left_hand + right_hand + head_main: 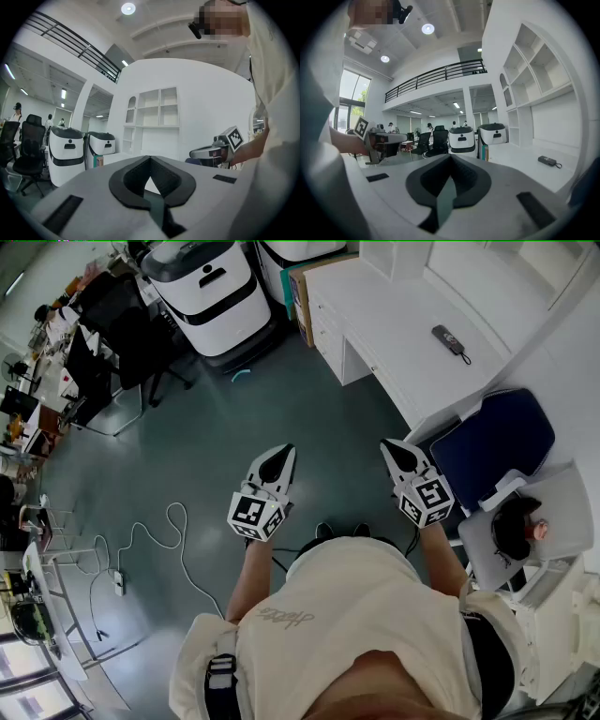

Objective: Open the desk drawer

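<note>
**Standing off from the desk with both claws closed and empty**

Here is the person in the cream top, out on the grey-green floor (pixel 187 456), with both tools held out level ahead. The left gripper (pixel 281 457) has its dark pads pinched together at the tips and nothing between them. The right gripper (pixel 392 451) is the same: jaws closed, nothing caught in them, nose tipped a touch downward.

The target is the long white desk (pixel 403 324) up ahead and to the right. Its stack of white drawer fronts (pixel 325 334) sits at the near-left end, facing the open floor, and every front looks flush and closed. Both grippers are well apart from it. A small black remote-like device with a cord (pixel 448 337) lies on the desktop, and a blue padded chair (pixel 495 440) is tucked in just beside the right gripper.

So, by my reckoning, this is the very start. It's the approach, and no contact has been made with the drawer yet.

What's next? I'd say a walk forward, past the chair, to bring one tool up to a drawer front. The right one sits on the desk's side. Those jaws will need to spread before they can take a handle or an edge. I can't make out any handle from here, so the grip point will want finding up close. Then it's a straight pull back, with room kept behind.
</note>
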Available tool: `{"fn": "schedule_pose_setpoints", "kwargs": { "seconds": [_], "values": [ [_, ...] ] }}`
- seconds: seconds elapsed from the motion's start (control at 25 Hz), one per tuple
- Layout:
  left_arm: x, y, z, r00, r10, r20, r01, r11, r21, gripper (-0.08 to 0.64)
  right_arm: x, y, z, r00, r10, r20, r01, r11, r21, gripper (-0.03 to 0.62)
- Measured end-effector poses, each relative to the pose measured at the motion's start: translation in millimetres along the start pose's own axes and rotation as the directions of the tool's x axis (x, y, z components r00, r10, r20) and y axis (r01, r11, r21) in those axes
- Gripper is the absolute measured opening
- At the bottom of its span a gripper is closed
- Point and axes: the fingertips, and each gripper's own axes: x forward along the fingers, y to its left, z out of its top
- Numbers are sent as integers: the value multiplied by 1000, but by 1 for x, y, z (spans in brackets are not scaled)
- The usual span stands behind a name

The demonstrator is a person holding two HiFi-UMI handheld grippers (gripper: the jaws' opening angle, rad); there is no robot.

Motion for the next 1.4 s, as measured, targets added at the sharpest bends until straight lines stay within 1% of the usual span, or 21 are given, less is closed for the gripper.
{"fn": "schedule_pose_setpoints", "kwargs": {
  "seconds": [0.12, 0.32, 0.44, 0.6, 0.72, 0.92, 1.04, 1.12, 1.24, 1.4],
  "values": [
    [4, 7, 1, 1000, -17, -2, 17, 1000, 16, 2, 9, -2, 5, 1000, -22, 18, 22, 1000, -6, -5],
    [4, 29, -1, 999, -50, 4, 50, 999, -11, 2, 26, 2, 12, 998, -64, 25, 65, 998, -14, -5],
    [3, 41, -7, 997, -71, -4, 71, 997, -23, 2, 33, 11, 10, 997, -77, 23, 77, 997, -7, -5],
    [5, 59, -19, 996, -80, -23, 79, 995, -52, 2, 45, 20, -1, 996, -87, -10, 88, 996, 17, -5],
    [10, 66, -29, 996, -81, -31, 78, 994, -71, 2, 53, 19, -11, 996, -81, -41, 83, 996, 30, -5],
    [27, 82, -45, 997, -60, -51, 54, 993, -105, 2, 81, 6, -18, 997, -51, -61, 54, 998, 40, -5],
    [42, 90, -49, 996, -54, -72, 47, 994, -104, 2, 103, -7, -19, 998, -33, -57, 35, 999, 36, -5],
    [54, 98, -45, 996, -42, -82, 34, 995, -95, 2, 118, -20, -20, 998, -20, -59, 22, 999, 41, -3],
    [79, 115, -29, 997, -22, -81, 16, 997, -73, 2, 145, -46, -15, 999, -10, -44, 13, 998, 53, -4],
    [123, 130, -11, 996, -23, -81, 20, 999, -39, 2, 175, -82, -2, 1000, 2, -18, -1, 999, 41, -3]
  ]
}}
